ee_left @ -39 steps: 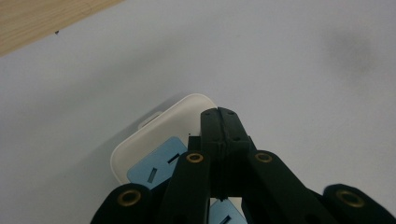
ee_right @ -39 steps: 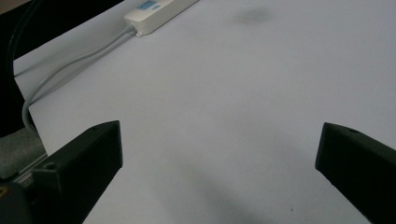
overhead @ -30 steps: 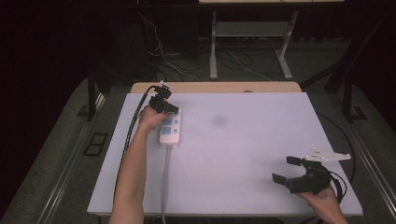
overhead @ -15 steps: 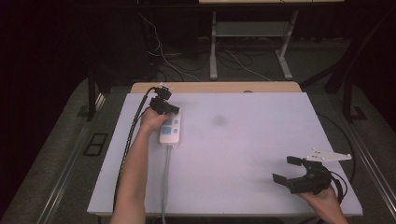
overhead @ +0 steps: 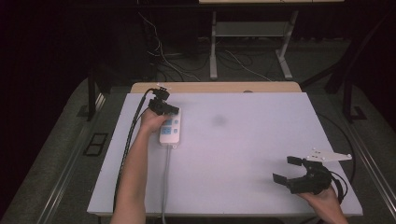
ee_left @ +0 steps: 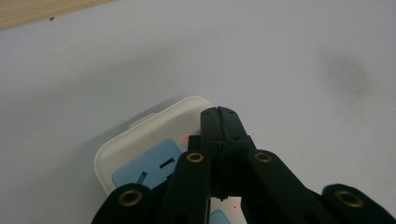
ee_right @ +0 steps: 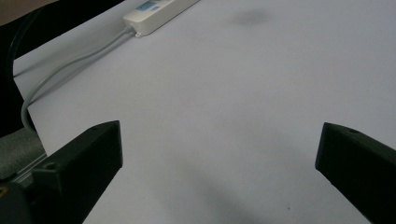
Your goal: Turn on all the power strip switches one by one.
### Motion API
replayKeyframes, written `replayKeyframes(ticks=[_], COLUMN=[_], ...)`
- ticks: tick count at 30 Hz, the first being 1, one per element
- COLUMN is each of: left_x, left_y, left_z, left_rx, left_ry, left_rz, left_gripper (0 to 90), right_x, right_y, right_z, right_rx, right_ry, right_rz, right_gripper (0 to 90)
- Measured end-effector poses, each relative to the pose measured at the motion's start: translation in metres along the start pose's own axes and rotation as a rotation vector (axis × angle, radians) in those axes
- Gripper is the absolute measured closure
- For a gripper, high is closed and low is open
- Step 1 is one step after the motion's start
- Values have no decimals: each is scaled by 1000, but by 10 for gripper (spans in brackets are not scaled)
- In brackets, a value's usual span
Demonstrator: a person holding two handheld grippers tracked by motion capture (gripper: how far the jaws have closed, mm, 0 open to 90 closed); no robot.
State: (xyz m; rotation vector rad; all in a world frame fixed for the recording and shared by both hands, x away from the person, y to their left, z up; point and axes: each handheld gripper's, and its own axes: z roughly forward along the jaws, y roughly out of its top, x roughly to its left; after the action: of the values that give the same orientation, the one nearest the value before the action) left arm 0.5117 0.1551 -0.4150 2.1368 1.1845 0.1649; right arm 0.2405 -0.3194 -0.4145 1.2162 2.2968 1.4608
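Observation:
A white power strip with blue sockets lies on the left part of the white table, its grey cable running off the front edge. My left gripper is over the strip's far end. In the left gripper view its jaws are pressed together with nothing between them, and the tips hover at the rounded end of the power strip. My right gripper sits low at the front right of the table, open and empty. The right gripper view shows the wide gap of my right gripper and, far off, the strip.
A faint dark smudge marks the table's middle. A wooden board borders the far edge. Beyond it stand a metal table frame and loose cables on the dark floor. The table's right edge is close to my right hand.

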Motion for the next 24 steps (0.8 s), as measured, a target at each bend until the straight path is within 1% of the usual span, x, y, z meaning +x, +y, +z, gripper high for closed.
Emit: replayKeyframes(ticks=[2,4,6,7,9,12,13,16,17,20,22,24], left_x=[-1,-2,-3,-4,-5,-8,-9,-14,-16,-21,-23,-24], left_y=[0,0,1,1,1,1,2,4,4,3,2,0], left_z=[-1,-2,-3,-4,-4,-8,-10,-18,-21,-29,-34,-40], left_rx=[3,8,7,19,25,17,13,1,3,-8,-16,-31], left_ry=[5,23,37,46,48,39,42,33,32,34,35,22], left_rz=[-6,-5,-2,7,4,12,17,34,47,63,64,62], left_gripper=[896,896,895,894,893,892,891,888,851,830,811,782], right_x=[0,0,0,0,-1,-1,-1,-2,-2,-1,0,0], right_y=[0,0,0,0,0,0,0,0,0,1,1,1], right_z=[0,-1,-1,0,0,-1,-1,-1,-1,-1,-2,-2], right_rx=[-2,-4,-4,-4,-4,-7,-7,-8,-8,-7,-10,-11], right_ry=[0,-1,-1,-1,-1,-2,-2,-3,-3,-3,-3,-3], right_rz=[0,2,4,3,3,5,5,3,4,4,2,1], right_gripper=[5,5,5,5,5,5,5,5,5,5,5,5])
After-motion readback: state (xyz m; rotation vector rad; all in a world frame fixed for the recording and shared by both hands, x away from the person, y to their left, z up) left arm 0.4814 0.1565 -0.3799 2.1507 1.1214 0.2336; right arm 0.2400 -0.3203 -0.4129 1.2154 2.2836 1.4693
